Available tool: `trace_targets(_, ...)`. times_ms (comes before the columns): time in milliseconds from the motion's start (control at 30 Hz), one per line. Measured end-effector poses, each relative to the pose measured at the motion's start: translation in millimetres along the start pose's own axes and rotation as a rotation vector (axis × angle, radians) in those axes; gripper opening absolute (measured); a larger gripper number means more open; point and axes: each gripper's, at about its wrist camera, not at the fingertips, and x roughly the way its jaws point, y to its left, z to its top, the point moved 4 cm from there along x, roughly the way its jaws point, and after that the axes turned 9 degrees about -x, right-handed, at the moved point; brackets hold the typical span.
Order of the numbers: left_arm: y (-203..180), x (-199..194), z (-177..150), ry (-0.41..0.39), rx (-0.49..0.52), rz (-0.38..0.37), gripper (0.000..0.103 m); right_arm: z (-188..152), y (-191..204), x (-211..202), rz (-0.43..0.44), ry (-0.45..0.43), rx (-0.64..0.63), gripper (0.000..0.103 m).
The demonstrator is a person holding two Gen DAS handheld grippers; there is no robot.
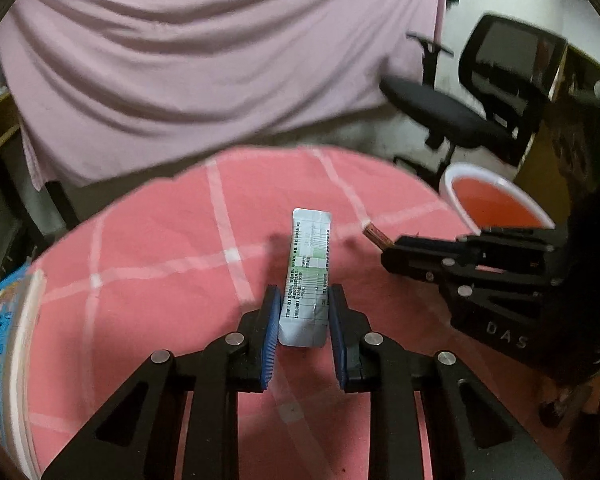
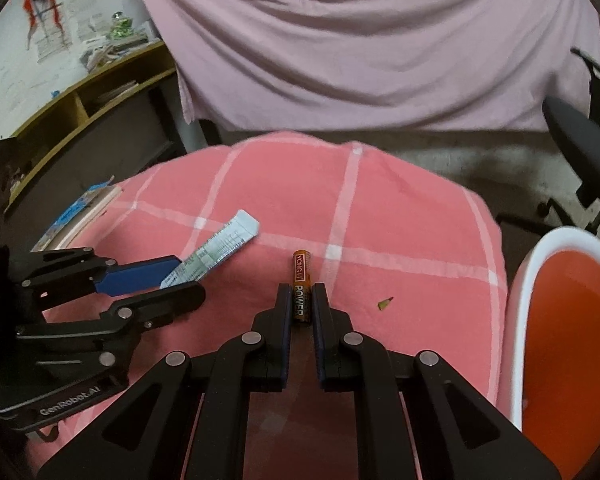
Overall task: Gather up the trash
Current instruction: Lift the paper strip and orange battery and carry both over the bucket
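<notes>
On the pink cloth [image 2: 380, 208], left jaws grip a sachet [image 1: 306, 276], right jaws a battery [image 2: 302, 288].

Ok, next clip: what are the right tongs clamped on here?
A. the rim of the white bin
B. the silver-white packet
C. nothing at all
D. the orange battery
D: in the right wrist view the right tongs are closed on the orange battery, while the packet sits in the left tongs and the white bin stands off to the side.
</notes>
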Motion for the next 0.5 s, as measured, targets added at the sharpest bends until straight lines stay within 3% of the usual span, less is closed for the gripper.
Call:
trace_targets(267, 1, -45, 3, -0.257, -0.044, -0.024, 0.020, -2, 3, -54, -0.064, -0.268, -0.021, 0.008)
trace_targets(500, -24, -84, -6, -0.479, -0.021, -0.034, 0.020, -13, 2, -123, -0.211, -0.594, -0.014, 0.008)
